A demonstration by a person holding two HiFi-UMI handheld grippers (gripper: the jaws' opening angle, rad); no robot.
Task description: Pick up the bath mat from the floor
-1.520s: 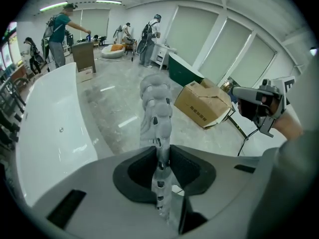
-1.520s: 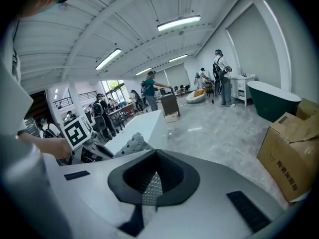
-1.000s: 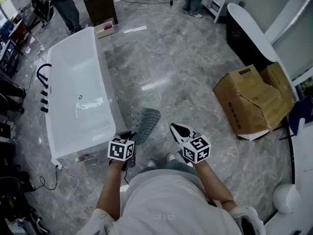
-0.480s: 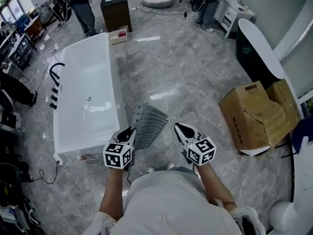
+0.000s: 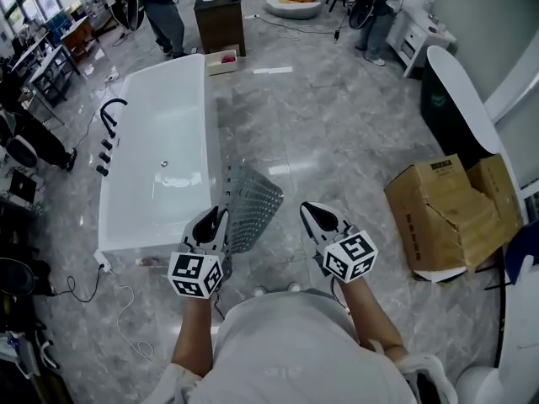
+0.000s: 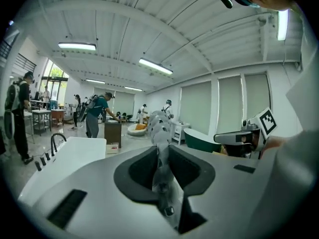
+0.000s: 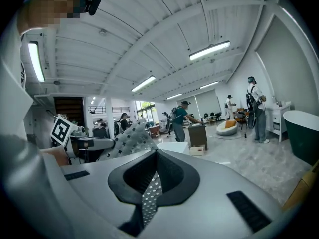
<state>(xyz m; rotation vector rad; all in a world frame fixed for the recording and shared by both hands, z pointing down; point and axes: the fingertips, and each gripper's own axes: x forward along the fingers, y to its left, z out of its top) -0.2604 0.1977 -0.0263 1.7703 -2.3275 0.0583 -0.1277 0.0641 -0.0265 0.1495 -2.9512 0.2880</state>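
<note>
The grey perforated bath mat (image 5: 253, 204) hangs off the marble floor beside the white bathtub (image 5: 156, 158). My left gripper (image 5: 212, 222) is shut on its near edge. In the left gripper view the mat (image 6: 158, 128) stands edge-on between the jaws of the left gripper (image 6: 160, 156) and rises ahead of them. My right gripper (image 5: 310, 213) is a little to the right of the mat, apart from it, with its jaws together and nothing held. From the right gripper view the mat (image 7: 128, 136) shows at the left, over the left gripper (image 7: 94, 144).
A torn cardboard box (image 5: 442, 204) lies on the floor to the right, and a dark green tub (image 5: 455, 99) stands behind it. A dark cabinet (image 5: 221, 19) and several people are at the back. A cable (image 5: 126, 326) runs along the floor at lower left.
The left gripper has lifted the mat higher and a little forward. The right gripper has risen alongside it and stays shut. The head view has tilted up toward the far end of the room.
</note>
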